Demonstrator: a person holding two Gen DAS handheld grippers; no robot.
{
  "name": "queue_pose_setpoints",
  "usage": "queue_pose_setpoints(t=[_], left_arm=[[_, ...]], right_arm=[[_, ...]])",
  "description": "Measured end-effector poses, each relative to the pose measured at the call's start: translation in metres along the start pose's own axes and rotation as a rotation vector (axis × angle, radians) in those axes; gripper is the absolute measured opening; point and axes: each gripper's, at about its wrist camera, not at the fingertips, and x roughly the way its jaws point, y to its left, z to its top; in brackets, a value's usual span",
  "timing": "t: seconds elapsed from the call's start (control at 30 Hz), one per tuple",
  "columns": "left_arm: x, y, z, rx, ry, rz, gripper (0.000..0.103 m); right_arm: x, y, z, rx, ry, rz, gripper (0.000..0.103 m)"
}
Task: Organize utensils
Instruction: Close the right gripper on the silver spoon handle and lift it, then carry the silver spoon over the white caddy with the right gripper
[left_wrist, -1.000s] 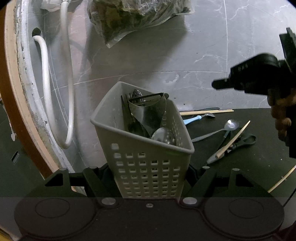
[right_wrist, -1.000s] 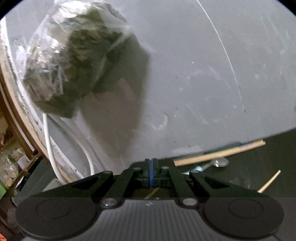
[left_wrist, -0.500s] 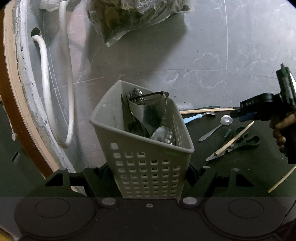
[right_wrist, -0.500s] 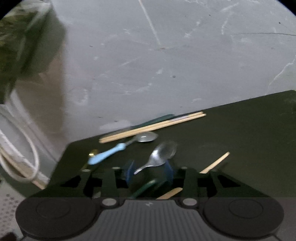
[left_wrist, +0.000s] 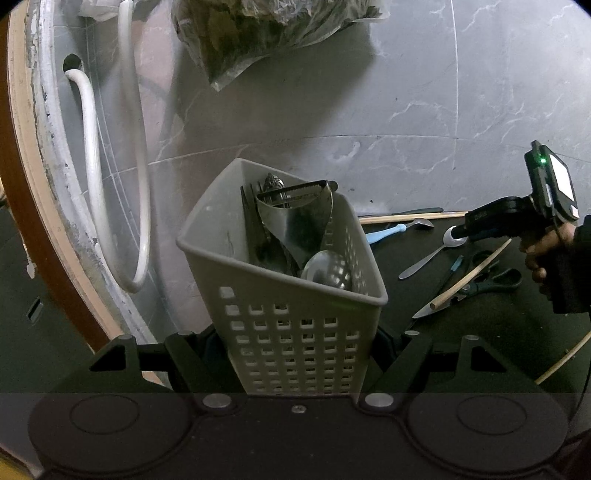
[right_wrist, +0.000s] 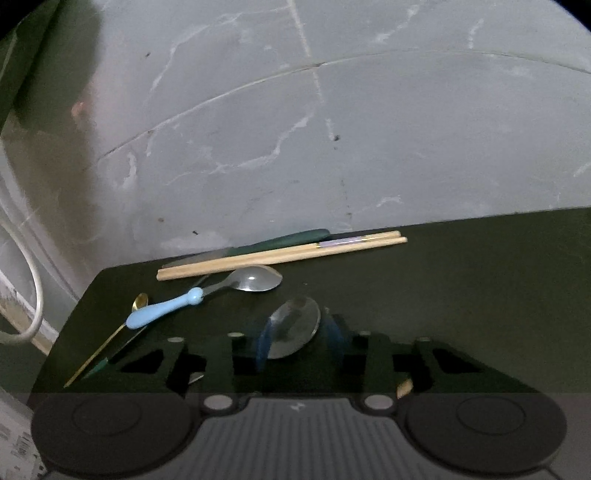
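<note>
The surface (right_wrist: 461, 280) is a dark, matte mat set against a grey marble-veined wall; it serves as the sorting area, so loose utensils lie flat on it and are open to a grasp from above. The basket (left_wrist: 295, 321) is a grey plastic caddy with rounded corners and a grid of square holes in its wall. The left gripper (left_wrist: 295, 354) is clamped on the basket's lower wall, which holds it tilted with the mouth facing the mat, probably to receive items. It already contains dark-handled tools, a steel blade piece and a ladle bowl. Beyond it on the mat lie scissors (left_wrist: 480, 286) with dark handles, a pair of pale wooden chopsticks (right_wrist: 280, 254) at the wall edge, and a blue-handled spoon (right_wrist: 166, 308). The smallest target is the steel spoon (right_wrist: 293, 326), polished and smooth, lying between the scissors and the chopsticks. The right gripper (right_wrist: 299, 343) is lowered over the spoon's bowl; its blue-padded jaws have just been closing and stand partly spread on either side of the bowl, with no visible pad contact. The curved, slick bowl could slip; the flat handle appears to offer a steadier hold.
</note>
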Motion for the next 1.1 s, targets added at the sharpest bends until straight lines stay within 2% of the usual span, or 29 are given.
queue_pose_setpoints(t=[0.03, 0.07, 0.2, 0.37, 0.77, 1.1], left_arm=[[0.000, 0.000, 0.000, 0.000, 0.000, 0.000, 0.078], [0.000, 0.000, 0.000, 0.000, -0.001, -0.001, 0.078], [0.000, 0.000, 0.000, 0.000, -0.001, -0.001, 0.078], [0.000, 0.000, -0.001, -0.001, -0.005, -0.001, 0.078], [-0.001, 0.000, -0.004, -0.001, -0.018, -0.002, 0.077], [-0.001, 0.000, -0.006, -0.003, -0.029, -0.005, 0.077]], right_arm=[[0.002, 0.001, 0.000, -0.006, -0.001, -0.004, 0.015], [0.004, 0.002, 0.000, -0.009, -0.001, -0.005, 0.011], [-0.001, 0.000, 0.000, 0.017, -0.030, 0.015, 0.007], [-0.025, 0.007, 0.010, 0.070, -0.106, 0.073, 0.001], [-0.092, 0.059, 0.033, -0.010, -0.285, 0.185, 0.000], [-0.171, 0.109, 0.066, -0.097, -0.487, 0.359, 0.000]])
